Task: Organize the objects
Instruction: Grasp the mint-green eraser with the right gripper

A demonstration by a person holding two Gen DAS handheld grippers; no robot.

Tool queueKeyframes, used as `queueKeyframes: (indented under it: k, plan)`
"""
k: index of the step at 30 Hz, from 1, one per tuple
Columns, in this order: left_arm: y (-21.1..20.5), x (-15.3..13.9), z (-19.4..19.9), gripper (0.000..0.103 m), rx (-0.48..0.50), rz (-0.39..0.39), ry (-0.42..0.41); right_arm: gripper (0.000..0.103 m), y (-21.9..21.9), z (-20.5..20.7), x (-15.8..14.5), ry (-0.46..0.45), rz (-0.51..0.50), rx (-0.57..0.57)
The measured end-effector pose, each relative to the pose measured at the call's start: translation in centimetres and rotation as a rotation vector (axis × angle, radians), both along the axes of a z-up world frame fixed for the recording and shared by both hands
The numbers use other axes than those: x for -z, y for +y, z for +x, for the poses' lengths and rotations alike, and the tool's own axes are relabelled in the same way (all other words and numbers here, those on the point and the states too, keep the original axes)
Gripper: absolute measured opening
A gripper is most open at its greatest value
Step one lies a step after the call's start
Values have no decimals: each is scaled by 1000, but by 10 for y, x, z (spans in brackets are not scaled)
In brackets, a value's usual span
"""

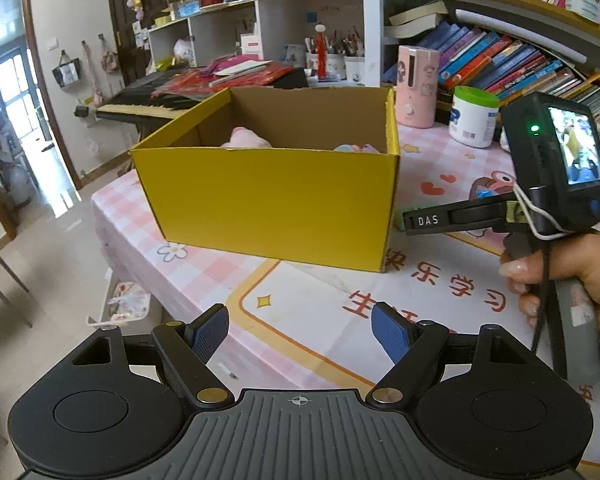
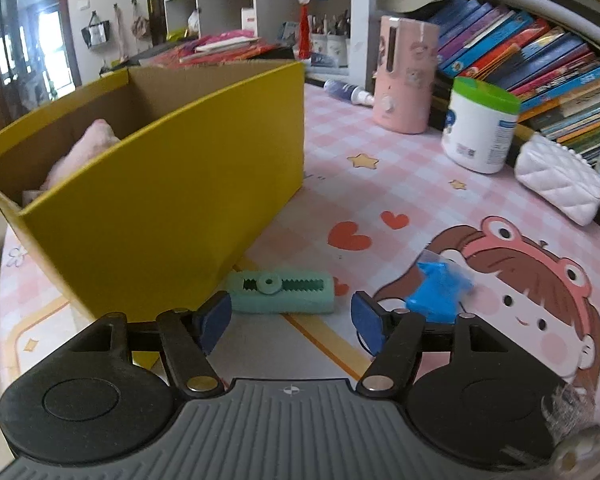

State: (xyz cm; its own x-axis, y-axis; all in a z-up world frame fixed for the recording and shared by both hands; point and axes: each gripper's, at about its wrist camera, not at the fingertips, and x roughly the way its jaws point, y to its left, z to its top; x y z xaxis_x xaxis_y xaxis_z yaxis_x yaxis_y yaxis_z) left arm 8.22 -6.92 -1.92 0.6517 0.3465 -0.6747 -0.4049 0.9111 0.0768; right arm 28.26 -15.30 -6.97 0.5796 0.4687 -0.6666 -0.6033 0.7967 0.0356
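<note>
Your box (image 2: 160, 184) sits on the surface (image 2: 380, 184); toothed block (image 2: 281, 293) just right of it, crumpled wrapper (image 2: 440, 292) further right; soft toy (image 2: 84, 152) inside.

"DAS" on right gripper (image 1: 428, 221) — "快乐学习" on tablecloth (image 1: 440, 280)

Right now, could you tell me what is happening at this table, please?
A person is tidying small things into a yellow cardboard box with a handheld gripper in each hand. A pink soft toy already lies inside. The right gripper, open and empty, points at a green toothed toy lying beside the box, with a blue toy nearby. The left gripper is open and empty over the table.
</note>
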Motion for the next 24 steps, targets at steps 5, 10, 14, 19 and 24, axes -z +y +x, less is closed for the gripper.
queueKeyframes:
  k: [5,10,14,19,24]
  plan:
    - [3,-1,3,80,-18,8,4,67,8,8,6,12,-3,-14]
    - [3,-1,10,80,-1,9,10,68,9,16,12,29,-2,-15]
    - [-3,0,15,80,36,11,18,66,10,17,13,15,-6,-30]
    - [-12,3,22,80,88,6,26,66,-3,11,3,18,24,-26]
    - [-26,5,34,80,156,-12,18,66,-31,1,-15,9,62,25]
